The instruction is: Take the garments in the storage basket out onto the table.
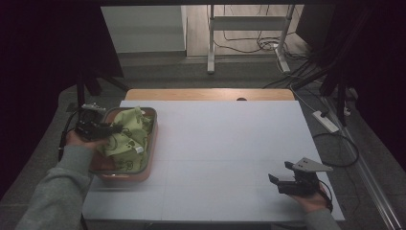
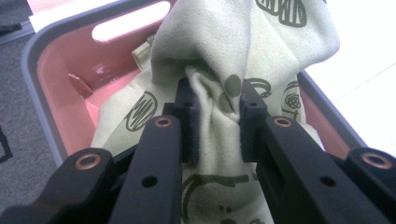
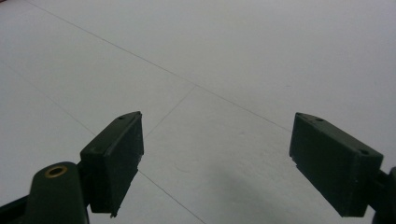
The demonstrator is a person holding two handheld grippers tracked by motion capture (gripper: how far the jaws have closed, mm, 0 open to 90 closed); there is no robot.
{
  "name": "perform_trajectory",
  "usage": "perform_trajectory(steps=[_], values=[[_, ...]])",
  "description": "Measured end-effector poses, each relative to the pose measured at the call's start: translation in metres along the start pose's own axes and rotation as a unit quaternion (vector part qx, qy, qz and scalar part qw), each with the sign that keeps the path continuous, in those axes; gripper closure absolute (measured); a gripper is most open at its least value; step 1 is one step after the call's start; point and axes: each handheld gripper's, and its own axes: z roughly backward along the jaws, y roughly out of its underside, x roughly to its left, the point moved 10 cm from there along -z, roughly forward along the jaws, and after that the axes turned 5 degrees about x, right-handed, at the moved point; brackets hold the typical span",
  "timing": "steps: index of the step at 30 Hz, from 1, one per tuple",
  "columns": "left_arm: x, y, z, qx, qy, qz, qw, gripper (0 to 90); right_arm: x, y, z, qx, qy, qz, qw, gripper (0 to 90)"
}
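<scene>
The soft, pale green printed cloth point(image 2: 261, 42) sits bunched in the pink basket point(image 2: 56, 79) at the table's left, a thick fold pinched between the left gripper point(image 2: 217, 116)'s narrowed jaws. If lifted, the limp fabric may snag the grey rim and drag the light basket. The right gripper point(image 3: 215, 158) rests wide open and empty over the smooth white table point(image 3: 233, 56).

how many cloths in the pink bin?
1 visible: a green printed cloth bunched in the pink bin, pinched by the left gripper. More could be hidden underneath.

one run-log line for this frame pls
left hand-held gripper: shut on green cloth in pink bin | right hand-held gripper: open, over white table
</scene>
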Motion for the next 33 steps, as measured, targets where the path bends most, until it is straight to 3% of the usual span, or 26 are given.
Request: perform_trajectory(steps=[33], values=[[-0.004, -0.005, 0.019, -0.036, 0.007, 0.0, 0.9993, 75.7, -0.001, 0.0, 0.0, 0.0, 0.002, -0.001, 1.0, 18.4]])
